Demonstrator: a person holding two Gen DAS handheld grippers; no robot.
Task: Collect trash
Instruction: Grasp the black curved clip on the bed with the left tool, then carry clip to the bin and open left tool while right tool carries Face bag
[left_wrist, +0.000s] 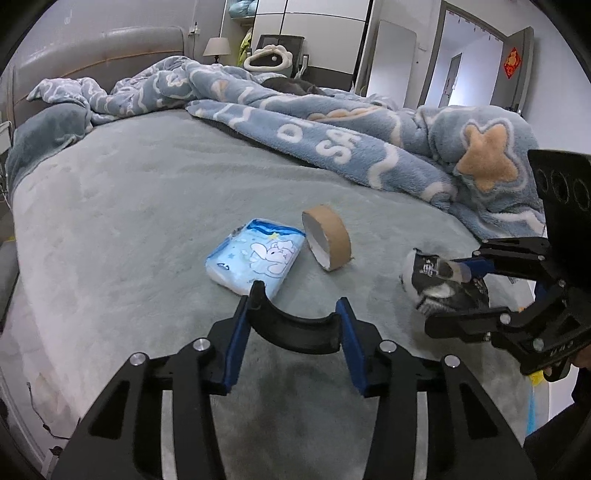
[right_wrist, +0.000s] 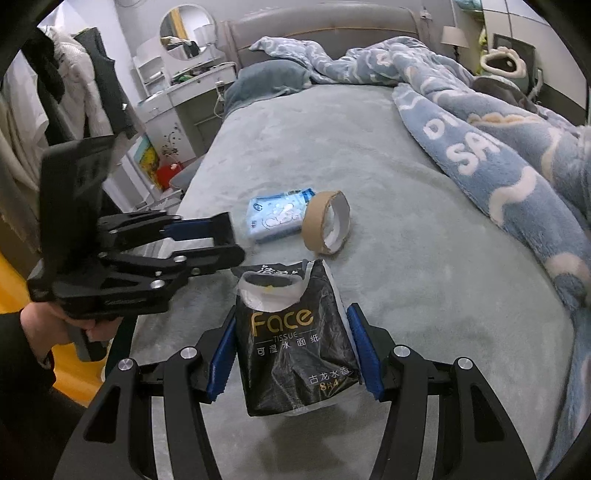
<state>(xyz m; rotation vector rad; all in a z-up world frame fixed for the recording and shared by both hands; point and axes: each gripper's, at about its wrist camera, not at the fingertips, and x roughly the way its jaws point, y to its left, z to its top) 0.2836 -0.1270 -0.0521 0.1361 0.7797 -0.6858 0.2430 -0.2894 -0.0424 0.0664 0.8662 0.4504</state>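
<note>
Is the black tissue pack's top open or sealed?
Open. The black tissue pack has a torn hole at its top, white tissue showing inside, while the right gripper clamps its sides.

In front of my left gripper (left_wrist: 295, 325) the grey-green plush bed cover (left_wrist: 129, 221) lies open and flat toward the headboard. Two things stand in this way: a light blue soft tissue packet (left_wrist: 255, 254) and, just beside it, a brown cardboard tape ring (left_wrist: 327, 238) on its edge. On the right the crumpled blue fleece blanket (left_wrist: 369, 147) closes the passage. My right gripper (right_wrist: 295, 350) blocks the near right side.
</note>
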